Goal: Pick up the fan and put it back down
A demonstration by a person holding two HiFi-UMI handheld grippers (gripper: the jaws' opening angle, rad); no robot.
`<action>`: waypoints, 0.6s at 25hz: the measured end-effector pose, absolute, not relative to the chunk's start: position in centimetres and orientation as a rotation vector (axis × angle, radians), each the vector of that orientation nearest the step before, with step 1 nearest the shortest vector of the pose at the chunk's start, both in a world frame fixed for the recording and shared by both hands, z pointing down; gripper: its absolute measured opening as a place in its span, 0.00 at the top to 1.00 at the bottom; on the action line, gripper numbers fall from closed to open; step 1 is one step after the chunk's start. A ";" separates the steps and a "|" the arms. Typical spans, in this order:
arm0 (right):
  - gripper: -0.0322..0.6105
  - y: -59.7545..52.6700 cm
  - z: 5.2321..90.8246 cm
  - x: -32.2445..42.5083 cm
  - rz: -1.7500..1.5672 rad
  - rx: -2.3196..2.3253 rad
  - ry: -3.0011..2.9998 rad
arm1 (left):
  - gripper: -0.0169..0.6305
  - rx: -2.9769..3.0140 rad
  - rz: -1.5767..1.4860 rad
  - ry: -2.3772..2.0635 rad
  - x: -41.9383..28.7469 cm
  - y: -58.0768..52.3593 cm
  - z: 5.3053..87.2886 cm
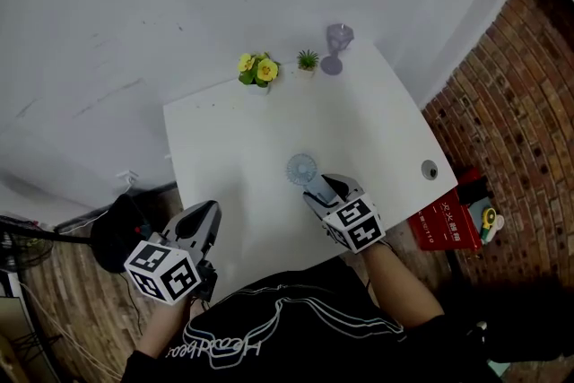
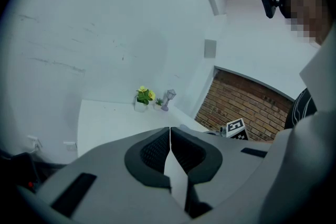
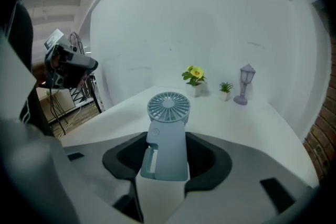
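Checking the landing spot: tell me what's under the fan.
Bare white table shows around the fan, held in the right gripper. The spot right beneath is covered by fan and gripper.

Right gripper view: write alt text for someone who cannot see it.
The right gripper grips a small blue-grey fan by its body, round grille upward, over a white table. At the table's far edge stand a pot of yellow flowers, a tiny green plant and a miniature lamp post.
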State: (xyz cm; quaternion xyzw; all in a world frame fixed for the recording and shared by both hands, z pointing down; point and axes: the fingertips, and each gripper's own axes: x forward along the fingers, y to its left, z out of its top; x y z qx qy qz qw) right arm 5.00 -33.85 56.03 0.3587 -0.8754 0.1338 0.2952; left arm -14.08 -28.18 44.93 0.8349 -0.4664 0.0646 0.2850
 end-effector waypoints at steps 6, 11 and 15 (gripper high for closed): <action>0.61 -34.0 59.9 5.5 0.343 0.936 -2.223 | 0.92 2.212 0.176 -1.250 -14.6 -27.9 45.4; 0.61 -33.7 62.1 5.6 0.382 0.912 -2.179 | 0.92 2.187 0.172 -1.264 -15.2 -27.7 45.8; 0.61 -33.5 63.2 5.7 0.408 0.916 -2.159 | 0.92 2.191 0.171 -1.265 -15.3 -27.5 45.8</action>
